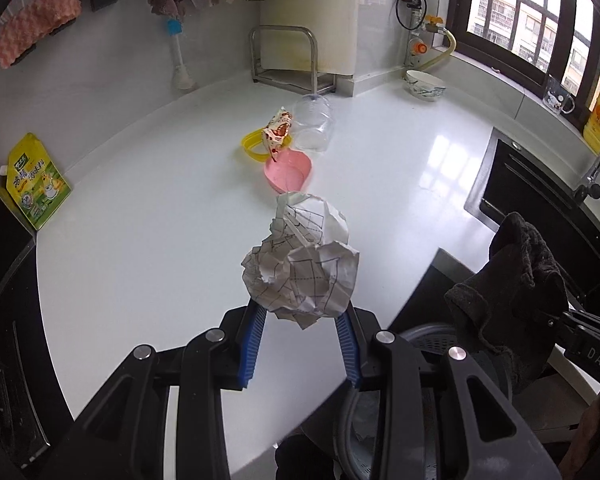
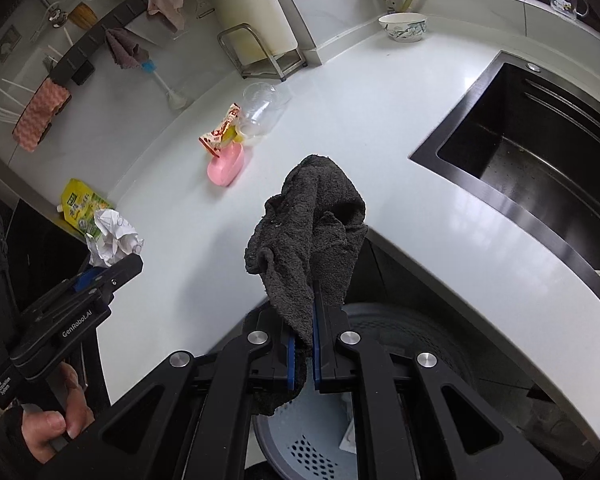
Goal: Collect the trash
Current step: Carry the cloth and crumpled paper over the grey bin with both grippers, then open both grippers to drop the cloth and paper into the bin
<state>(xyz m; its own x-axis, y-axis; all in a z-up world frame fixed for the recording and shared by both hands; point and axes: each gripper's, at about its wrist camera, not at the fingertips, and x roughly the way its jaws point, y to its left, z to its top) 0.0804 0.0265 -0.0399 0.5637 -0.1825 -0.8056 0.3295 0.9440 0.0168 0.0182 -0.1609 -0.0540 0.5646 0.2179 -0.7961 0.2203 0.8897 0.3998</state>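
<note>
My left gripper is shut on a crumpled white paper ball with printed lines, held above the front edge of the white counter; it also shows in the right wrist view. My right gripper is shut on a dark grey cloth, which also shows in the left wrist view. A grey perforated trash bin sits below both grippers, beyond the counter edge. On the counter farther back lie a snack wrapper, a clear plastic cup on its side, a pink dish and a yellow ring.
A black sink is set into the counter at the right. A yellow-green pouch stands at the left. A patterned bowl and a metal rack stand at the back. Cloths hang on the wall rail.
</note>
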